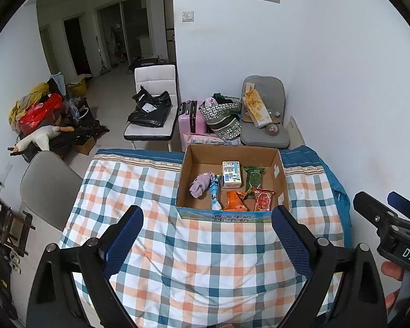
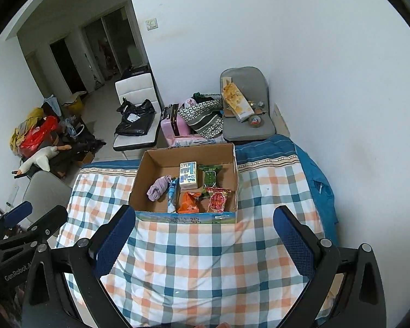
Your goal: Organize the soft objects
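Box: brown corrugated cardboard box (image 1: pixel 283 180), far centre on soft plaid quilt (image 1: pixel 194 259).
Contents: crumpled lilac cloth (image 1: pixel 201 184), glossy snack packets (image 1: pixel 263 201).
Writing: "DAS" on right gripper (image 1: pixel 382 205).
Tongs: left gripper (image 1: pixel 206 233) and right gripper, textured blue pads, jaws spread wide, holding nothing.

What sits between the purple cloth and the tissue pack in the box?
A blue-white tube lies between the purple cloth and the tissue pack; both wrist views show it.

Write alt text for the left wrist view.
An open cardboard box on a checked blanket holds a purple cloth, a tube, a tissue pack and snack packets. The left tongs are open and empty in front of it.
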`<state>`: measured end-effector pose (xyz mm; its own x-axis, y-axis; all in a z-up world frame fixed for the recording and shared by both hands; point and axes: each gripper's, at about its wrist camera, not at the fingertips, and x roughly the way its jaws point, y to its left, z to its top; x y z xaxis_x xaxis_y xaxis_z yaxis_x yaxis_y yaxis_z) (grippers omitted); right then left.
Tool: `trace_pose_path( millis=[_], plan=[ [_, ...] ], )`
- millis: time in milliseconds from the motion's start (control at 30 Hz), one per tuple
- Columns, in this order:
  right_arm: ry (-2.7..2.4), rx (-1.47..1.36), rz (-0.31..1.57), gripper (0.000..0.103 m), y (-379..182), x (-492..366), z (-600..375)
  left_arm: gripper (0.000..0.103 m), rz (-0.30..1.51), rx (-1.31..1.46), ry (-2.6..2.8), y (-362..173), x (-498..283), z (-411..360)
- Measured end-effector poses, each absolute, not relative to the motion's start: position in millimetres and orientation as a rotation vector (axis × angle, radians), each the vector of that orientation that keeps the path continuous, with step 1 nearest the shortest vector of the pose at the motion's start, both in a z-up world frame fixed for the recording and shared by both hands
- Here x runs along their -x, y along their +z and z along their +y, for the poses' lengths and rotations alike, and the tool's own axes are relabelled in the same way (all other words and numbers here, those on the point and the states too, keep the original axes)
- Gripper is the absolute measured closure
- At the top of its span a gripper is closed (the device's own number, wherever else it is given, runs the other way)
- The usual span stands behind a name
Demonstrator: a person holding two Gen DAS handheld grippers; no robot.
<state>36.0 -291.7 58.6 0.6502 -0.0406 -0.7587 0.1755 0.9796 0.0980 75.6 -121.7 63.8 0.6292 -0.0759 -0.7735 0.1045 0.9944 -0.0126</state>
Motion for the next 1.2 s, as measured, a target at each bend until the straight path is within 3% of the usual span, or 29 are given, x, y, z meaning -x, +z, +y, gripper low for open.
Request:
trace_pose_path(
  millis=[1200],
  plan=[
    [-0.144,-0.123,0.838,0.001,67,-16,-285,0.007,0.858,-0.024,-0.069,65,-68,-107]
  ],
)
